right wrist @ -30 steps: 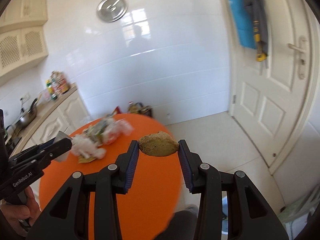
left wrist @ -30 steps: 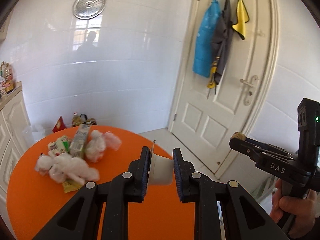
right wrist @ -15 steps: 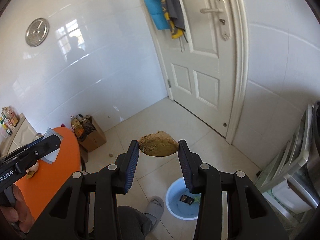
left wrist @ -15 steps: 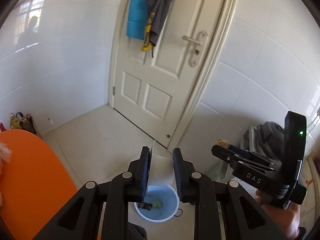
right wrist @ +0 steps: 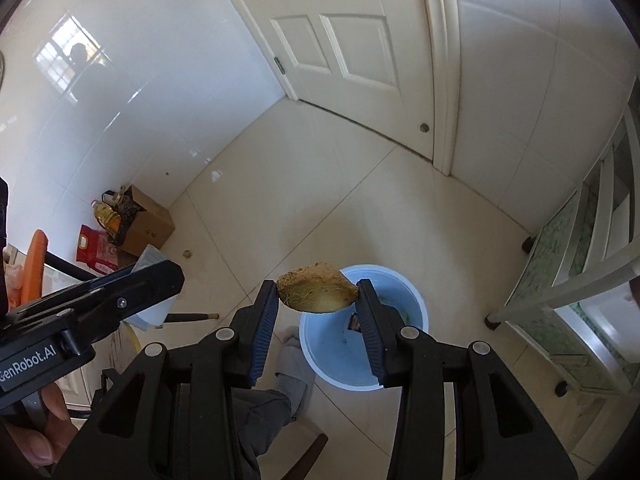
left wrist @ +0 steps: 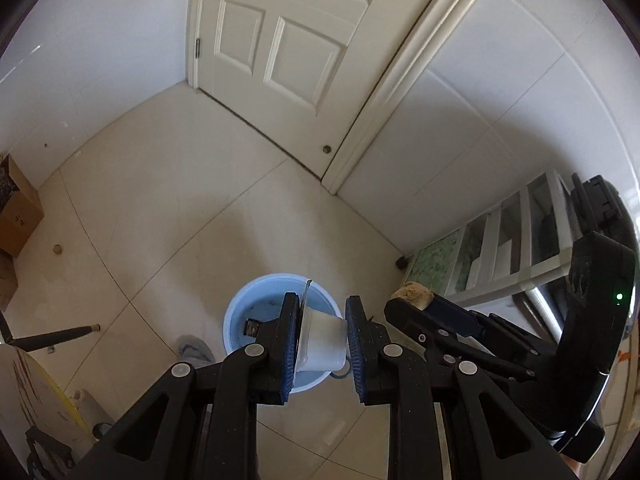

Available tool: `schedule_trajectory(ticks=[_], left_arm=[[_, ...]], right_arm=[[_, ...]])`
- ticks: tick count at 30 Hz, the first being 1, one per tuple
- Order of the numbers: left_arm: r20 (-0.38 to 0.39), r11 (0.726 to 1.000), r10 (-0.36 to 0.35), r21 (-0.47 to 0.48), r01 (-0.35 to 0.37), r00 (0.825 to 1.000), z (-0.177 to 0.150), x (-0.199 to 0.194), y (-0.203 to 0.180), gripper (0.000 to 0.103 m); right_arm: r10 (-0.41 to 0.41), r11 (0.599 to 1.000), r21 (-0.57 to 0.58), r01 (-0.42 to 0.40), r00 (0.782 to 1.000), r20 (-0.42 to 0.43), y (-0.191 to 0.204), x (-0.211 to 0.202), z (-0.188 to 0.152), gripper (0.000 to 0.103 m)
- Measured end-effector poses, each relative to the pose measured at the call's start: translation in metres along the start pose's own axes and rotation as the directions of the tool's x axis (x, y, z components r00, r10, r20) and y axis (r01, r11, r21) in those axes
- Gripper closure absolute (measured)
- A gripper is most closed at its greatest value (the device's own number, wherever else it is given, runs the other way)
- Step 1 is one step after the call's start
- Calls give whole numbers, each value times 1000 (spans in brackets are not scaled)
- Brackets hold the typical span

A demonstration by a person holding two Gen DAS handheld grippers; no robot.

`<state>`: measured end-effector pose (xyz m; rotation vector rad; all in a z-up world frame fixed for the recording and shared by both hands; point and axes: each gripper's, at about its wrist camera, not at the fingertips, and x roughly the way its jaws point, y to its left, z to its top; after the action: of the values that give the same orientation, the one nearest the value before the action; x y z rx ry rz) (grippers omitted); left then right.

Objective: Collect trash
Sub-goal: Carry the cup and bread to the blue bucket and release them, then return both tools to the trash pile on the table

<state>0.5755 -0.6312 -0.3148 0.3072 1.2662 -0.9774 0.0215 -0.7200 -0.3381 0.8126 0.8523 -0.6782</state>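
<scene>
My left gripper [left wrist: 322,336] is shut on a small white plastic cup [left wrist: 320,342] with a peeled foil lid, held over the light blue bin [left wrist: 244,312] on the floor. My right gripper [right wrist: 318,300] is shut on a brown-green husk piece [right wrist: 316,290], above the left rim of the same blue bin [right wrist: 400,360]. A few scraps lie in the bin's bottom. In the left wrist view the right gripper [left wrist: 412,298] shows at the right with the husk at its tip. The left gripper [right wrist: 152,276] shows at the left of the right wrist view.
A white door [right wrist: 344,40] and tiled walls close the corner. A white shelf rack [right wrist: 592,280] stands to the right of the bin. A cardboard box [right wrist: 148,228] with bottles and a red bag sits at the left wall. A person's slippered foot [right wrist: 292,376] is beside the bin.
Both grippers swung away from the orange table and tilted down toward the floor. The blue bin has come in close under both, and each still holds its piece.
</scene>
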Motion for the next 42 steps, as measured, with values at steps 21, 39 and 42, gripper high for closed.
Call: schedule_trajectory(ticks=[21, 39, 42], left_arm=[[-21, 992, 128, 1, -128, 992, 33, 32, -8, 18], [339, 987, 159, -86, -138, 927, -97, -177, -11, 16], [415, 983, 181, -114, -146, 892, -127, -222, -4, 12]], right_arm=[[-54, 995, 79, 58, 997, -45, -16, 29, -4, 0], [30, 999, -32, -26, 988, 153, 80, -90, -17, 0], [77, 994, -89, -59, 975, 209, 115, -119, -19, 0]])
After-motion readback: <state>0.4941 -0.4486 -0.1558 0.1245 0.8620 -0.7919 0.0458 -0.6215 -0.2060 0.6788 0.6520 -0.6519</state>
